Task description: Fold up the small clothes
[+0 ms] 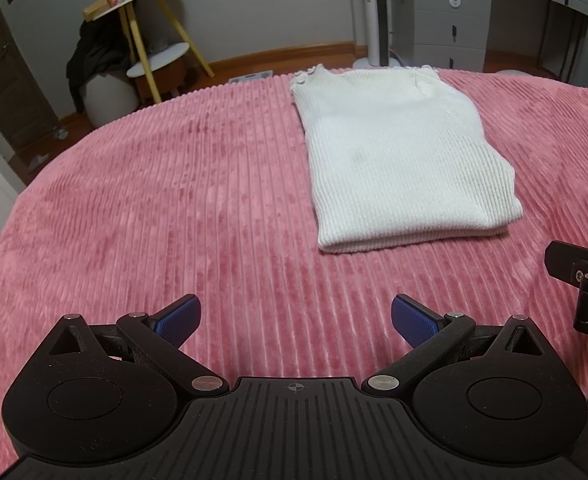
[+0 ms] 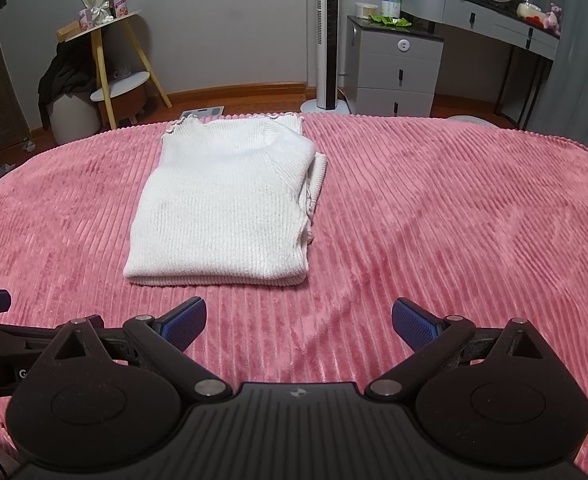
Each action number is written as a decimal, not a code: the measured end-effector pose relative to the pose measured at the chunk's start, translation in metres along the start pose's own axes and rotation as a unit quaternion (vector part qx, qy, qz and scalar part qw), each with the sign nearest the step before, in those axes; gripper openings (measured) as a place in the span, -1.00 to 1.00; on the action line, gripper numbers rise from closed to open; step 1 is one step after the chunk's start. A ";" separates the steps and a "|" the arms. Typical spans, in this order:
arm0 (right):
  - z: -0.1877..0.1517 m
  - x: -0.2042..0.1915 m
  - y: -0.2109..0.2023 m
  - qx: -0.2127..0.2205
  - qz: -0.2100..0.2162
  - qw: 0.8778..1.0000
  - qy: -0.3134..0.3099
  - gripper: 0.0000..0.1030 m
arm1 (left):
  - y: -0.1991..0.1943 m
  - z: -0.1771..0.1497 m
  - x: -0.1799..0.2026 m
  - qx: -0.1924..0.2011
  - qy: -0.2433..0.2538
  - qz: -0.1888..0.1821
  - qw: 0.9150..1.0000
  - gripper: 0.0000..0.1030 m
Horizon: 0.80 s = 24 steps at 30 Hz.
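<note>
While the white sweater (image 1: 406, 156) lies folded on the pink blanket (image 1: 173, 200), both the left gripper (image 1: 296, 320) and the right gripper (image 2: 298, 320) hang wide apart, holding nothing. A careless poke could push the folds loose.

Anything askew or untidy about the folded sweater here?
Mostly neat: the white sweater lies folded flat on the pink blanket. Only its right edge looks untidy, where a tucked layer bulges out past the top layer.
</note>
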State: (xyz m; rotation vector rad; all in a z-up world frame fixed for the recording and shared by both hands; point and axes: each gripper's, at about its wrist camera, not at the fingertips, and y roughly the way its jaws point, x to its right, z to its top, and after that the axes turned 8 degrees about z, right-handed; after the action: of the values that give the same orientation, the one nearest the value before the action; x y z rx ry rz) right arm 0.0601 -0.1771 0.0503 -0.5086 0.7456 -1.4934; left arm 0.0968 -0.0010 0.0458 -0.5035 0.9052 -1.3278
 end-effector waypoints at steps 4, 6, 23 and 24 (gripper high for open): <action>0.000 0.000 0.000 0.000 0.001 1.000 0.001 0.92 | 0.000 0.000 0.001 0.001 0.000 0.000 1.000 1.00; 0.000 0.000 0.000 0.001 0.001 1.000 0.001 0.92 | 0.000 0.000 0.001 0.000 0.000 0.000 1.000 1.00; 0.001 0.000 0.000 0.001 0.002 1.000 -0.001 0.92 | -0.002 0.003 0.003 0.000 0.004 -0.002 1.000 1.00; 0.001 0.000 -0.001 0.001 0.002 1.000 -0.001 0.92 | -0.001 0.003 0.003 0.000 0.004 -0.002 1.000 1.00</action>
State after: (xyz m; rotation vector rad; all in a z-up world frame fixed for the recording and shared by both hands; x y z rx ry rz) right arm 0.0603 -0.1775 0.0513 -0.5056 0.7429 -1.4893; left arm 0.0984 -0.0043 0.0481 -0.5012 0.9109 -1.3347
